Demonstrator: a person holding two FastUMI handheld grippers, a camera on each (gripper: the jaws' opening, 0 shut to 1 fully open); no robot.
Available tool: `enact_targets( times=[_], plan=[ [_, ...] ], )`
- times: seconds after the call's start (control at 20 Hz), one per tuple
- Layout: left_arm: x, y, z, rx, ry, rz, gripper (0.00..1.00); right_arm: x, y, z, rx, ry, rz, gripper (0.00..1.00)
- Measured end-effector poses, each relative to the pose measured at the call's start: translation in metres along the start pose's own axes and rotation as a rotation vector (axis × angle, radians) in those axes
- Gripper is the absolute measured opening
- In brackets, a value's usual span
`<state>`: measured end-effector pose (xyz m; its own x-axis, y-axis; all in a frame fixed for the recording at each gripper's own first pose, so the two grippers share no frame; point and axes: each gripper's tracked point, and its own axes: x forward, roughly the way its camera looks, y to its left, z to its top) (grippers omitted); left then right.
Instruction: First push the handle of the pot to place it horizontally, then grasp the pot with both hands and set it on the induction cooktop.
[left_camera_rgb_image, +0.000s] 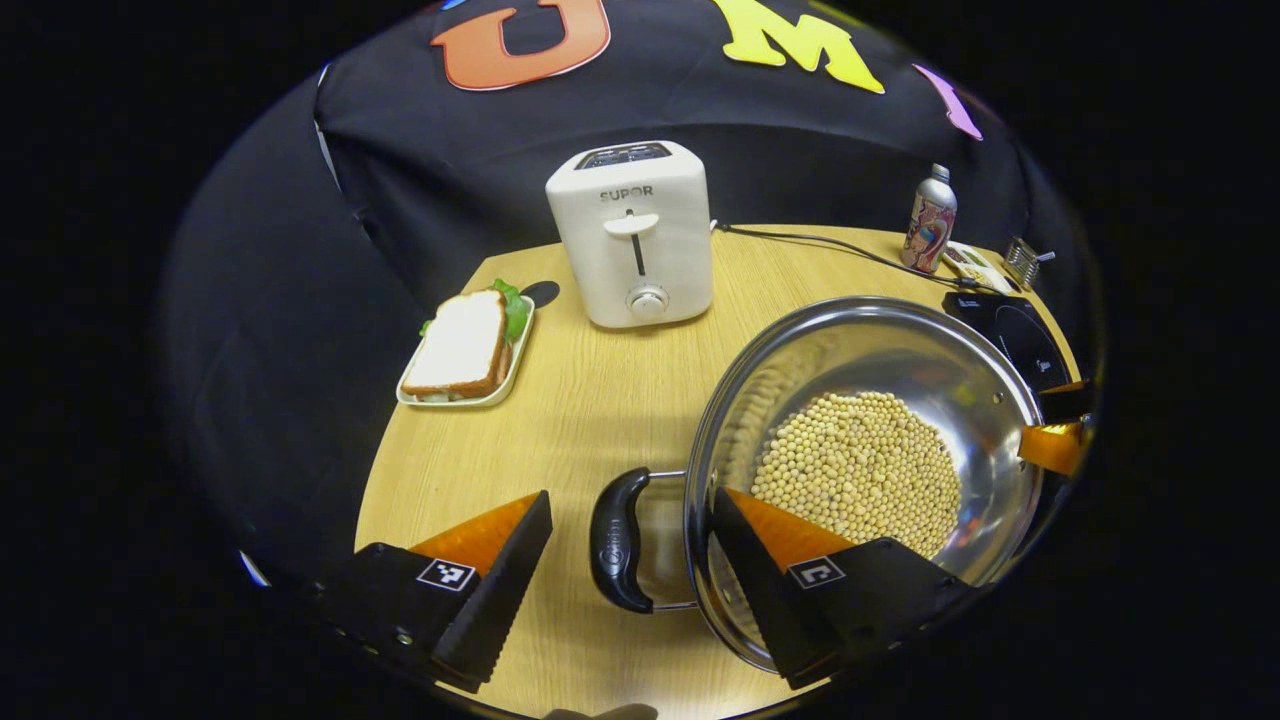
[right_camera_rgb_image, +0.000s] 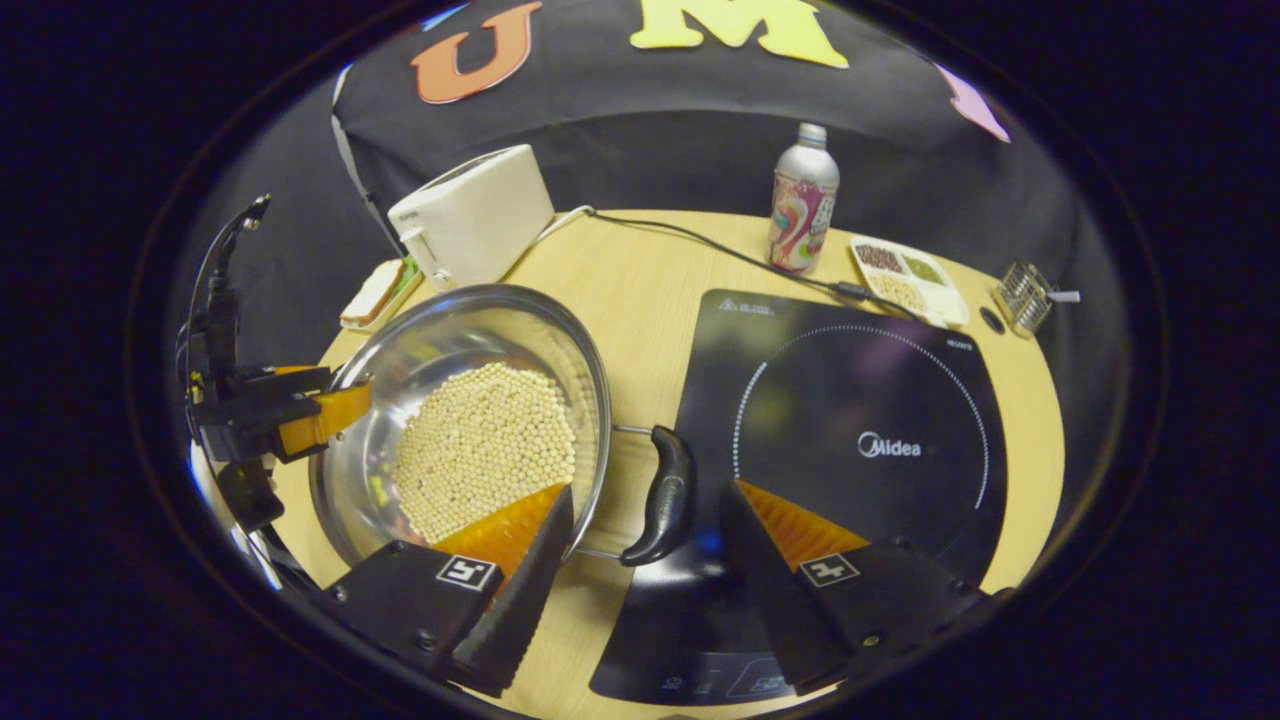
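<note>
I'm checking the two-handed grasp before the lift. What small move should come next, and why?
Probably close both tools. The left tool and the right tool each stand open astride a black handle of the pot, which is still on the table beside the cooktop.

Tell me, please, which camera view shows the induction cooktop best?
The right gripper view: the induction cooktop lies nearly whole there, beside the pot, with its ring marking visible. In the left gripper view the cooktop is a small dark piece at the far edge behind the pot's rim.
</note>
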<state>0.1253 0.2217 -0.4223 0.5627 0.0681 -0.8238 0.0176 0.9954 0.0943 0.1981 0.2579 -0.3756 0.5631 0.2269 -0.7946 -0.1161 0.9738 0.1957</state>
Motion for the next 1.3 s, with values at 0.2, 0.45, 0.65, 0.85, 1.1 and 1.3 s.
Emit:
enact_targets(
  times=[0.2,0.45,0.65,0.85,1.1,1.3],
  plan=[
    [0.008,-0.013,-0.001,-0.009,0.028,-0.037,0.86,0.003,0.005,-0.004,-0.018,0.014,-0.004,0.80],
    [0.003,-0.013,-0.002,-0.014,0.083,-0.057,0.82,0.004,0.003,0.000,0.027,0.047,-0.043,0.67],
    [-0.005,-0.017,0.004,-0.039,0.103,-0.086,0.65,0.001,0.002,0.003,0.087,0.090,-0.012,0.57],
    [-0.027,-0.020,0.007,-0.052,0.078,-0.079,0.62,-0.021,0.000,0.014,0.038,0.034,-0.014,0.55],
    [-0.057,-0.028,0.014,-0.042,0.055,-0.077,0.62,-0.051,-0.006,0.017,0.026,-0.003,0.000,0.55],
    [-0.077,-0.042,0.021,-0.008,0.024,-0.083,0.62,-0.076,-0.025,0.018,0.046,-0.029,-0.001,0.55]
  ],
)
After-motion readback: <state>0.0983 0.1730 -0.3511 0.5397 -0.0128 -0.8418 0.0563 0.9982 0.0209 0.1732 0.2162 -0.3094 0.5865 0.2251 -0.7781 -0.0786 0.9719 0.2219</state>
